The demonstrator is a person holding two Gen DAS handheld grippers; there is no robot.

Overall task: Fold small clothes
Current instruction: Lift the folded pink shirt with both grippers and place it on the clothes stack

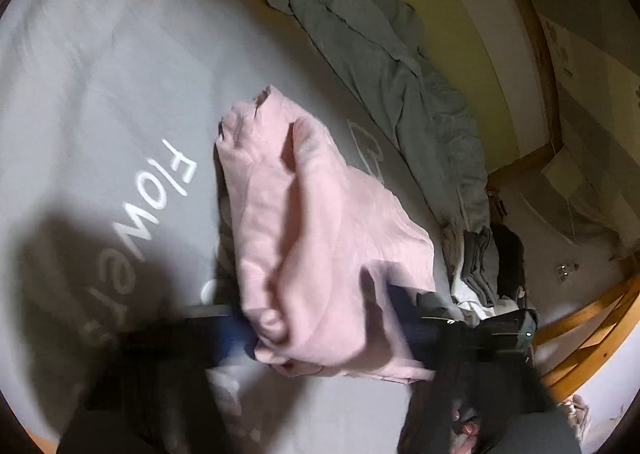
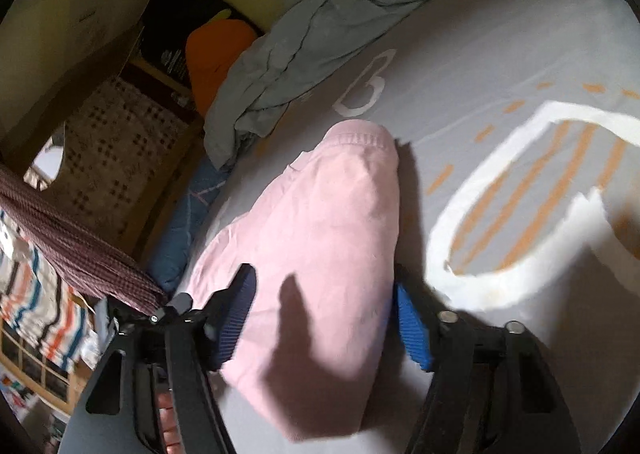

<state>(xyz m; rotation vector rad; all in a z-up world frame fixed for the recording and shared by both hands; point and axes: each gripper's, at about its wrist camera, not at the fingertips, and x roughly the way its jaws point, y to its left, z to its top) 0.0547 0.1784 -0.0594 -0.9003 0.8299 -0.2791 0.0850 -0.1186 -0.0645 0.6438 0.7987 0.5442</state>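
A grey printed cotton bedsheet is covering the bed, a crumpled grey-green quilt lying alongside. The soft pink folded garment is resting centrally; the right gripper is straddling it, jaws apart. The left gripper is blurred: state indeterminable.

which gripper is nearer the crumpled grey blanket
Hard to call. Both grippers, left and right, straddle the pink garment, each apart from the grey blanket lying beyond it.
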